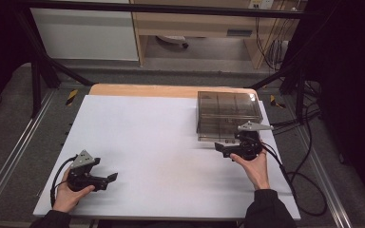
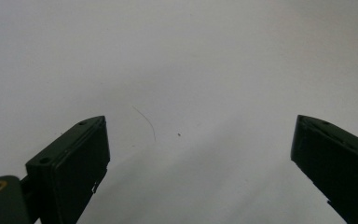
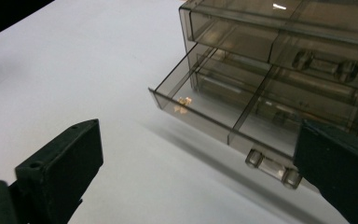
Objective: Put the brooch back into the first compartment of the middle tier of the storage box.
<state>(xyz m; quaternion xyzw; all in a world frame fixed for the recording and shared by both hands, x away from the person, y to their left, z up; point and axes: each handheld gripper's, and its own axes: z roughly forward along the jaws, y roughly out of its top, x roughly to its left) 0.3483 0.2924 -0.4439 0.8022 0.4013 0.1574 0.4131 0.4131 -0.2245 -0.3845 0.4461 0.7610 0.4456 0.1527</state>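
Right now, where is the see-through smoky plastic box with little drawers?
The smoky clear plastic drawer box stands at the white table's far right in the high view, just beyond the right gripper.

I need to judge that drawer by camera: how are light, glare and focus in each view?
High view: dim, dark surroundings, white table evenly lit, smoky drawer box low in contrast. Right gripper view: open drawer readable, a small glare spot on the box top, soft shadow beneath, near jaws blurred. Left gripper view: grey, vignetted table surface, jaws out of focus.
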